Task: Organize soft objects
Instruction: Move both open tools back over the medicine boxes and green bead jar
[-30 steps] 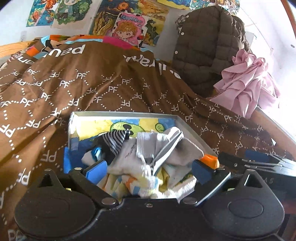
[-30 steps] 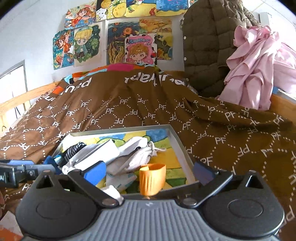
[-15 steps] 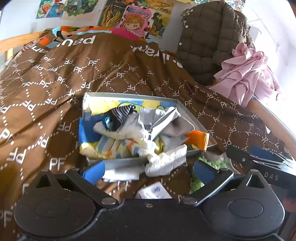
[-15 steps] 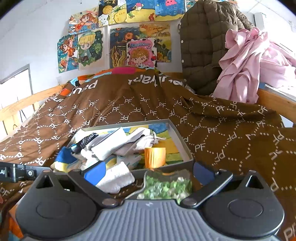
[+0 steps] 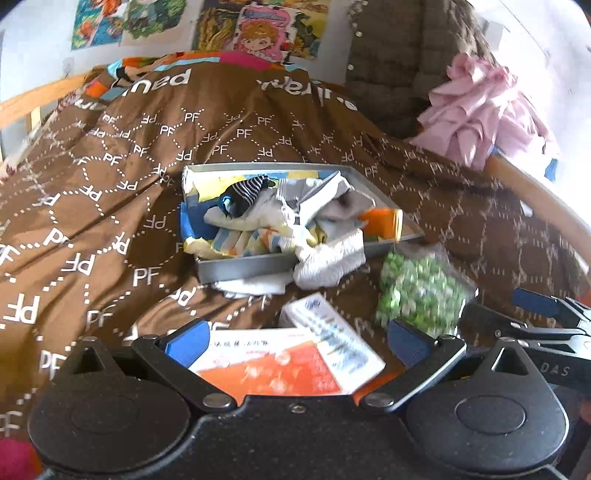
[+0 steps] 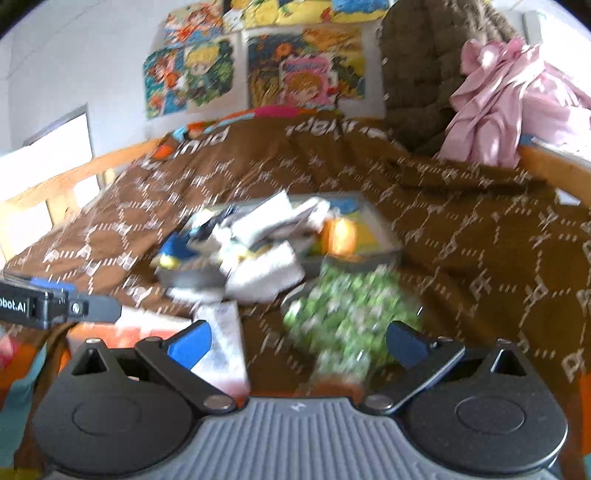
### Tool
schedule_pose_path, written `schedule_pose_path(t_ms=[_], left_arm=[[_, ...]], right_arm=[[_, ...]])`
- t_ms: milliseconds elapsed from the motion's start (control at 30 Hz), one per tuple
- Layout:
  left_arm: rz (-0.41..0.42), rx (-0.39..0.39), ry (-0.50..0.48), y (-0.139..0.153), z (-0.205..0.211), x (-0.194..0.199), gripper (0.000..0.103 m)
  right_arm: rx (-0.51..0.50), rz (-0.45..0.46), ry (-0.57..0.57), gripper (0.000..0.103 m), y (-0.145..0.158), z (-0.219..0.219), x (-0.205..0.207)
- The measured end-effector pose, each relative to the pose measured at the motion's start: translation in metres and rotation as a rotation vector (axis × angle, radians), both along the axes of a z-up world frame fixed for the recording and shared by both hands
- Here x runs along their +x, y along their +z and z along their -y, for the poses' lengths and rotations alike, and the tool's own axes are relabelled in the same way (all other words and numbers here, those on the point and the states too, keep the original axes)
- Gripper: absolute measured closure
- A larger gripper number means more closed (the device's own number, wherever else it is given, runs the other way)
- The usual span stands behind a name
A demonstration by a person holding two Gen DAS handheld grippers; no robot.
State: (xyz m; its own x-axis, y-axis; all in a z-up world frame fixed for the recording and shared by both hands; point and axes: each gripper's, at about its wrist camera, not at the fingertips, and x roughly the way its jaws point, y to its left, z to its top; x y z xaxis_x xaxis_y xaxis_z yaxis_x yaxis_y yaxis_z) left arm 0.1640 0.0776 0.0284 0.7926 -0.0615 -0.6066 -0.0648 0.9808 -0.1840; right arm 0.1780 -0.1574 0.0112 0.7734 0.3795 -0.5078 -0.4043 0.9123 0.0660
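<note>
— Brown bedspread [image 5: 110,206] with white "PF" lettering covers the bed. What's on it, from the left?

— A grey tray [image 5: 236,264] sits mid-bed, heaped with soft things: a navy striped sock [image 5: 245,192] at the back left, pale and grey socks [image 5: 325,206] bunched in the middle, an orange piece [image 5: 382,221] at the right end. A white sock [image 5: 328,264] spills over the near rim onto the bedspread.

— And right of the tray?

— A clear bag of green bits [image 5: 421,291] lies just beside the tray's near right corner. Closer in, a white box [image 5: 332,334] rests on an orange-and-white packet [image 5: 266,365].

— The tools?

— The left tool [image 5: 295,339] has its blue pads spread wide, with nothing between them; it hovers over the packet. The right tool [image 6: 295,341] is likewise spread and empty, above the green bag [image 6: 343,314]. That view is blurred by motion.

— What differs from a second ago?

— Both tools have pulled back from the tray. Earlier they were right over the socks; now the whole tray shows farther off, and the bag, box and packet have come into view.

— Behind?

— A brown quilted jacket [image 5: 406,62] and pink cloth [image 5: 484,110] at the far right, cartoon posters [image 5: 258,26] on the wall.
</note>
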Motion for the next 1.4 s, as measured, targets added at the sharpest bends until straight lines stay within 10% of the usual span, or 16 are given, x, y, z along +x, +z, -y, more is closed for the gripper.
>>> schedule_pose_path(t_ms=[533,1400], left_arm=[[0.001,0.186,-0.031,-0.016,0.007,-0.047,0.001],[-0.015,0.206,0.024,-0.016,-0.024,-0.046,0.001]], right_arm=[[-0.014,-0.060,0.086,0.000,-0.015,-0.019,-0.001],[0.078,0.004,0.105,0.000,-0.027,-0.025,0.001]])
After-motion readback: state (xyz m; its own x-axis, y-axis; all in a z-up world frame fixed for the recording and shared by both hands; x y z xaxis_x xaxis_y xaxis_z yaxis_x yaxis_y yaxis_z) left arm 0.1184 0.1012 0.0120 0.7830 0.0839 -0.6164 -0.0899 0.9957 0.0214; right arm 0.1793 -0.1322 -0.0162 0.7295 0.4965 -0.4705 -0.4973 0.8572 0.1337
